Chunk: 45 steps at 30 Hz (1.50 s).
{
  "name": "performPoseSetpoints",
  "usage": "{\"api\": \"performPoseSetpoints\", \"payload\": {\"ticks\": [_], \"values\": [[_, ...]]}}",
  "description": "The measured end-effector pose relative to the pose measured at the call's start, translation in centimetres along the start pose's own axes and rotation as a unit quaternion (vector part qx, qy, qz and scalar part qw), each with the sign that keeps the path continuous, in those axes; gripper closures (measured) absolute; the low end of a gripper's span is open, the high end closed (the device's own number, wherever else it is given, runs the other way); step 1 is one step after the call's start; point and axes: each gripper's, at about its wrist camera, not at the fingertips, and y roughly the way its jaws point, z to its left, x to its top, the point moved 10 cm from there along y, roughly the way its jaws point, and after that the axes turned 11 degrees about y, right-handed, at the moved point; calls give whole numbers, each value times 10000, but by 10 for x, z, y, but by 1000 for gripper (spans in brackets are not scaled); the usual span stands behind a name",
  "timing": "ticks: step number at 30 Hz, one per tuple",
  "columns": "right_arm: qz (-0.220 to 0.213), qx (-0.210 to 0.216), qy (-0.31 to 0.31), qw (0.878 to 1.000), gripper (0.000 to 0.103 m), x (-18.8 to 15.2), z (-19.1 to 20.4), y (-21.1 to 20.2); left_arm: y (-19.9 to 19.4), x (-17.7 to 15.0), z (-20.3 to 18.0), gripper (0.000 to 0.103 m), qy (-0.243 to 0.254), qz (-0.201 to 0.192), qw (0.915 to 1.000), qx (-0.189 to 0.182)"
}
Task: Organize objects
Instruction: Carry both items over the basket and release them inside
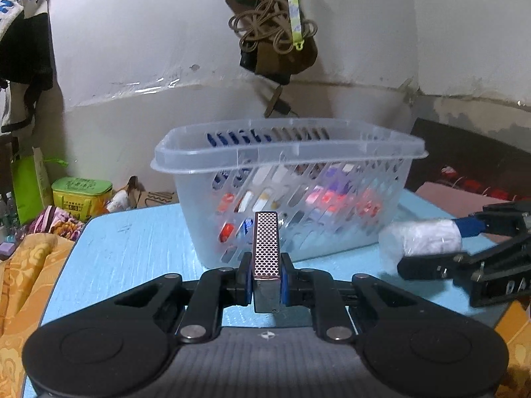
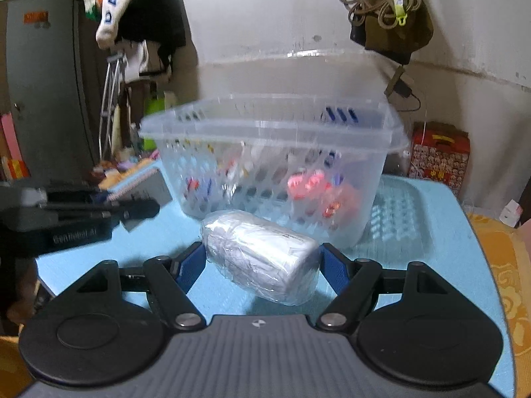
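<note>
A clear plastic basket [image 1: 288, 152] with slotted walls stands on the light blue table [image 1: 132, 248] and holds several small colourful items. My left gripper [image 1: 265, 273] is shut on a matchbox [image 1: 265, 245], held on edge just in front of the basket. My right gripper [image 2: 262, 258] is shut on a white plastic-wrapped roll [image 2: 262, 252], held in front of the basket [image 2: 272, 132]. The roll [image 1: 421, 235] and right gripper [image 1: 471, 262] show at the right of the left wrist view. The left gripper [image 2: 99, 212] shows at the left of the right wrist view.
A bag with cords [image 1: 275, 33] hangs on the wall behind the basket. Orange patterned cloth [image 1: 23, 265] lies left of the table, with a green tin [image 1: 81, 195] beyond. A red box [image 2: 439, 156] stands at the far right corner. The table edge [image 2: 481, 248] curves on the right.
</note>
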Motion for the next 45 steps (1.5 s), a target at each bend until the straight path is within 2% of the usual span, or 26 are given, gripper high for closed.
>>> {"api": "performPoseSetpoints", "payload": {"ticks": [3,6,9,12,14,16,18,20,22,26,35,36,37,38,39,40,45], "values": [[-257,240,165,9992,26,20,1,-20,-12,10,-1,84,-47,-159,9998,-148],[-677,360,287,9966,26,50,2,-45,-32,33,4,84,-145,-510,9983,-245],[-929,100,97,9956,26,82,7,-51,-43,64,17,84,-402,-753,9960,-248],[-806,-172,-218,9964,26,115,8,-26,-30,98,32,84,-637,-684,9954,-189],[-452,-430,-513,9967,26,132,4,4,-6,119,39,84,-677,-392,9968,-160],[-81,-555,-478,9973,26,141,-2,31,24,131,45,84,-727,5,9972,-172],[138,-583,-321,9977,26,144,-9,52,56,133,51,84,-737,450,9962,-76],[233,-652,-54,9976,26,141,-22,64,81,129,58,84,-1039,746,9916,-202],[357,-600,175,9974,26,131,-33,76,93,125,60,84,-1111,812,9902,-244],[384,-727,174,9965,26,119,-46,81,104,115,55,84,-1026,822,9911,-230],[277,-703,-92,9971,25,120,-34,83,101,110,59,83,-871,749,9934,11],[239,-711,-115,9971,25,120,-34,83,100,111,59,80,-905,708,9934,-34],[153,-697,-129,9974,24,123,-33,82,101,112,59,71,-945,665,9933,-79],[57,-684,-141,9975,15,125,-33,80,99,114,60,62,-982,584,9934,-101],[-6,-703,-145,9974,0,126,-34,79,97,115,60,43,-979,490,9940,-85],[-115,-743,-157,9970,0,128,-34,76,94,118,61,30,-932,386,9949,-35],[-416,-694,-37,9967,0,132,-41,64,76,127,71,23,-830,-108,9959,334]]}}
